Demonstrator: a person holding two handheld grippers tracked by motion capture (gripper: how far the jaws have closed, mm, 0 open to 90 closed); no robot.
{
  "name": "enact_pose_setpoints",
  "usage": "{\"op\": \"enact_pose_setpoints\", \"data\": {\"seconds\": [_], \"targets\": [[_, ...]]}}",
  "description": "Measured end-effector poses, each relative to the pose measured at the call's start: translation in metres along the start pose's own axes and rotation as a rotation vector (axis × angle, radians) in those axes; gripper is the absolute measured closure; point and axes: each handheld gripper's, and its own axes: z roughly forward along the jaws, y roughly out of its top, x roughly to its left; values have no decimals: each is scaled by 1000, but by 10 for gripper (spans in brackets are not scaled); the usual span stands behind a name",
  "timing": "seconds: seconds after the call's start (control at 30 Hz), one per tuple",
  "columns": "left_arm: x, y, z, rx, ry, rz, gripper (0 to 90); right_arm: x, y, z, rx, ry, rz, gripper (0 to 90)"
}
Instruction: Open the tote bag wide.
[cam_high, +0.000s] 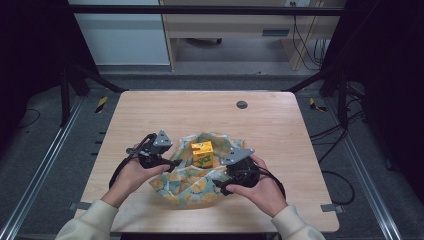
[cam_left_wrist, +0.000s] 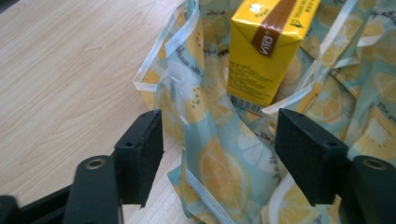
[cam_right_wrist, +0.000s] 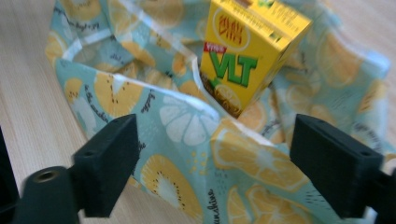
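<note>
Lemon-print cloth (cam_high: 192, 180) lies rumpled at the near middle of our wooden table (cam_high: 150, 115), and a yellow drink carton (cam_high: 202, 153) stands upright on it. Our left gripper (cam_left_wrist: 219, 144) gapes wide around a raised fold, gripping nothing. Our right gripper (cam_right_wrist: 212, 163) spreads just as wide over the cloth's near edge, empty.

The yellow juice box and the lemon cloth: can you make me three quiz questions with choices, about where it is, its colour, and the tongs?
1. Where does the juice box stand?
A. on the lemon cloth
B. on bare table
C. on the floor

2. What is the box's main colour?
A. red
B. yellow
C. purple

3. How are the left tongs?
A. open
B. shut on the box
C. shut on the cloth

Answers: 1 A, cloth lies all around it. 2 B, its sides are yellow. 3 A, the jaws stand wide apart with cloth between.
</note>
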Motion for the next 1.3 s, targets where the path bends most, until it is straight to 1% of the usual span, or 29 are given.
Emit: {"op": "enact_pose_setpoints", "data": {"seconds": [0.03,0.07,0.17,0.2,0.23,0.3,0.33,0.37,0.4,0.43,0.47,0.5,0.57,0.6,0.67,0.77,0.9,0.97,1.17,1.27,1.3], "targets": [[1,0,2,2,2,-2,341,0,-2,2,2,5,5,219],[2,1,4,3,0,-5,346,0,-3,4,1,0,8,226],[6,4,14,26,17,2,358,-1,-7,12,7,4,8,226],[7,5,18,30,21,-1,361,-1,-8,13,10,1,8,243],[9,6,21,28,28,-4,373,-1,-8,15,13,-2,5,280],[11,8,26,25,17,-15,429,0,-9,18,14,-4,-1,344],[11,8,29,22,7,-25,456,0,-10,20,16,-3,-2,398],[11,9,31,30,-8,-27,493,1,-10,22,20,0,-5,457],[10,9,34,34,-18,-29,541,1,-11,24,22,13,-12,534],[8,10,36,43,-14,-21,599,1,-12,25,32,16,-19,604],[7,10,38,53,10,-2,650,0,-12,26,37,19,-24,658],[7,10,39,60,28,11,716,0,-14,26,33,22,-19,731],[8,10,40,67,27,12,783,-2,-15,24,22,20,-13,791],[9,10,40,64,31,8,819,-2,-15,22,17,17,-6,830],[11,10,37,54,34,-2,878,-4,-17,18,5,17,5,872],[13,10,35,46,45,-7,897,-7,-21,14,5,17,12,889],[15,8,36,47,60,-9,900,-10,-30,9,0,7,33,896],[16,7,37,51,70,-3,900,-11,-36,7,3,2,48,898],[20,5,39,46,93,-5,900,-14,-53,4,15,-6,69,900],[21,4,42,48,113,-4,900,-15,-59,3,18,-12,83,900],[21,4,42,48,113,-4,900,-15,-59,3,18,-12,83,900]]}}
